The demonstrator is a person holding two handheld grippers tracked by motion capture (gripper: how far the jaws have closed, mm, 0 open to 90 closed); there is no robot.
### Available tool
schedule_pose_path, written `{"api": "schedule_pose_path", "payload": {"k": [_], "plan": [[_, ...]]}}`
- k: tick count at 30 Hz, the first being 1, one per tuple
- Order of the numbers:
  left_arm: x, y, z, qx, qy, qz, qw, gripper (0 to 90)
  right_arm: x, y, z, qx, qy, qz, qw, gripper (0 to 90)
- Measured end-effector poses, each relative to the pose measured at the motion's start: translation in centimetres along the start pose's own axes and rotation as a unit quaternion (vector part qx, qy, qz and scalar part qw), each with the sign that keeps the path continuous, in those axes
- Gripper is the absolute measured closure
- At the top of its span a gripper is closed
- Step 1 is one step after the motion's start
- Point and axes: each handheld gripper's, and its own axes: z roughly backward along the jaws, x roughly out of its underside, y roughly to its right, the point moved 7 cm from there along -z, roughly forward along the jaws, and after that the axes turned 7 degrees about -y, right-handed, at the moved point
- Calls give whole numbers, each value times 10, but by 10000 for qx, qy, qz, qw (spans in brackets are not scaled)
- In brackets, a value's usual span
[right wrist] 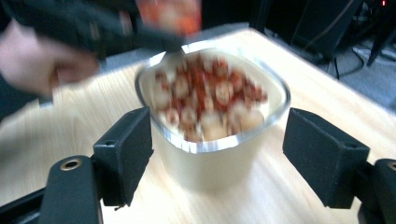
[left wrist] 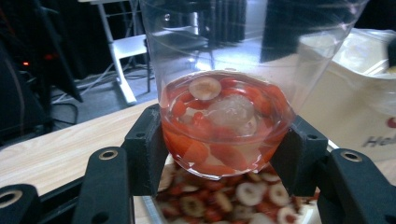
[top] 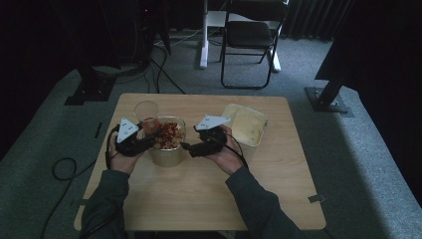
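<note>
Cup (left wrist: 224, 93) of red fruit clamped in left gripper (left wrist: 224, 158) above full tub (right wrist: 212, 107); right gripper (right wrist: 217, 154) apart beside it.

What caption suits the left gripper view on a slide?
Left gripper clamps a clear cup of red and white pieces above a filled tub.

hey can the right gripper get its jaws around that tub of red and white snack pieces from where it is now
Probably yes. The right gripper is open, its jaws standing either side of the tub with nothing between. The left gripper holds the clear cup above the tub's far rim, off to one side of that approach.
</note>
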Motion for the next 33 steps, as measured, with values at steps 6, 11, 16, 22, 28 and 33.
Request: {"api": "schedule_pose_path", "payload": {"k": [6, 11, 16, 22, 28, 33], "plan": [[4, -22, 4, -285, -50, 33, 9996, 425, 43, 7, 4, 187, -222, -76, 9995, 240], [6, -37, 6, -527, -30, 47, 9986, 425, 63, 16, 10, 252, -305, -218, 9990, 242], [7, -52, 3, -879, -120, -69, 9960, 425, 86, 17, 9, 333, -504, -282, 9978, 242], [4, -66, -1, -1182, -233, -253, 9924, 425, 119, 13, 5, 366, -720, -394, 9960, 242], [1, -73, -7, -1549, -392, -644, 9850, 425, 153, 21, 7, 427, -863, -727, 9927, 248], [0, -74, -13, -1788, -607, -1086, 9760, 425, 175, 27, 10, 567, -963, -847, 9901, 247]]}}
